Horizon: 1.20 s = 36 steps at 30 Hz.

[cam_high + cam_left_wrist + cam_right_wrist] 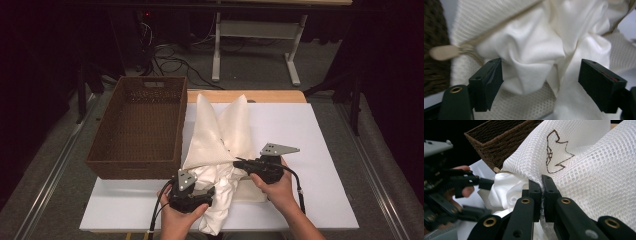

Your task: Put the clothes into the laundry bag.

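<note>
- A white mesh laundry bag (pixel 220 131) lies at the centre of the high view on the white table top (pixel 310 150), its far end rising in two peaks, its near end open toward the person.
- A bunched white garment (pixel 529 60) sits in that mouth and spills toward the lower centre of the high view, partly in and partly out.
- The right gripper (pixel 541 185) has its jaws pressed together on the mesh edge of the bag, holding the mouth up; in the right gripper view a dark outline print shows on the mesh above the jaws.
- The left gripper (pixel 540 75) has its jaws spread wide on either side of a fold of the garment; they do not yet clamp it.
- A brown wicker basket (pixel 140 125) stands in the left half of the high view, just beside the bag, and appears empty.
- Judged risk: the thin mesh could slip from the right jaws, letting the mouth collapse.
- Judged risk: the left jaws may catch the mesh beneath together with the garment, dragging the bag.
- A beige zipper pull (pixel 442 52) at the left of the left gripper view could snag.
</note>
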{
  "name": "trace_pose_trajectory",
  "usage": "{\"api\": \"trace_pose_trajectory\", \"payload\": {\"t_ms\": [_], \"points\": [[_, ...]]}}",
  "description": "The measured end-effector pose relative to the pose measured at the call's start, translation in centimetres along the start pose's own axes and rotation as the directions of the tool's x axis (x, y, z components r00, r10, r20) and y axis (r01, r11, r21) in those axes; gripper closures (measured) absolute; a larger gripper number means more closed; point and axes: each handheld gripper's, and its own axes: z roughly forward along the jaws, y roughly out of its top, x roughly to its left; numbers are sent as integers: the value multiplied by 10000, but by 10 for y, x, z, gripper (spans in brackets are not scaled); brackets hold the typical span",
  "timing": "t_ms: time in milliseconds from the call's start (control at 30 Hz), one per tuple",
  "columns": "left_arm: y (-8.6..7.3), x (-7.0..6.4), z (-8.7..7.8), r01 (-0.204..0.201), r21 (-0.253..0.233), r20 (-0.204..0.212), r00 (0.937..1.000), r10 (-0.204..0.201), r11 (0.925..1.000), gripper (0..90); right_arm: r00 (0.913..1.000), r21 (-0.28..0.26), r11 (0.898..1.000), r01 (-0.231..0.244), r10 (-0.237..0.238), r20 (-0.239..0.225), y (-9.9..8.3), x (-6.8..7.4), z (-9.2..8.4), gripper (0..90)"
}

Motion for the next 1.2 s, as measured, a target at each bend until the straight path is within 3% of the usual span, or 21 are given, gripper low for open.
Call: {"api": "trace_pose_trajectory", "payload": {"t_ms": [100, 267, 300, 367, 433, 567, 667, 733, 833, 867, 933, 1033, 1100, 1200], "points": [[4, -16, 8, -456, -49, 23, 9990, 456, 9989, 221, 10000, 54, 10000, 20, -20, 3, -1, 2, 2, 886], [14, -26, 21, -261, -67, 385, 9989, 263, 9996, 169, 10000, 138, 9999, 49, -48, -60, -1, 5, 5, 886], [16, -32, 26, -448, -13, 464, 9979, 448, 9990, 169, 10000, 138, 9999, 49, -48, -60, -1, 5, 5, 886], [18, -42, 38, -1052, 201, 233, 9942, 1047, 9942, 183, 9999, 208, 9997, 114, -112, -103, -2, 8, 8, 886], [18, -43, 46, -1208, 435, -187, 9924, 1217, 9917, 287, 9999, 258, 9996, 141, -139, -99, -2, 9, 9, 886], [21, -39, 46, -1071, 151, -264, 9939, 1074, 9941, 613, 9999, 244, 9997, 91, -88, -120, -2, 8, 8, 886], [23, -36, 45, -1043, -229, -298, 9942, 1036, 9943, 698, 9999, 193, 9998, 69, -67, -101, -2, 7, 7, 886], [27, -32, 45, -638, -646, -468, 9971, 608, 9959, 721, 9999, 136, 9999, 28, -27, -105, -1, 7, 6, 886], [34, -26, 46, -233, -1164, -889, 9960, 129, 9929, 742, 9999, 57, 10000, -28, 29, -122, -1, 7, 4, 886], [36, -23, 48, -8, -1424, -1246, 9921, -171, 9898, 744, 9999, 60, 10000, -26, 27, -116, 0, 7, 4, 886], [37, -19, 53, 143, -1614, -1581, 9866, -402, 9868, 743, 9999, 96, 9999, -54, 55, -146, -1, 6, 4, 886], [35, -13, 62, 480, -1364, -969, 9934, -616, 9895, 713, 10000, 207, 9998, -35, 36, -65, -2, 5, 6, 886], [35, -12, 54, 106, -1306, -729, 9971, -203, 9914, 659, 10000, 215, 9998, -42, 43, -40, -3, 4, 6, 886], [34, -7, 36, 126, -1334, -260, 9995, -162, 9910, 502, 9999, 189, 9998, -113, 115, -72, -3, 2, 5, 886]]}}
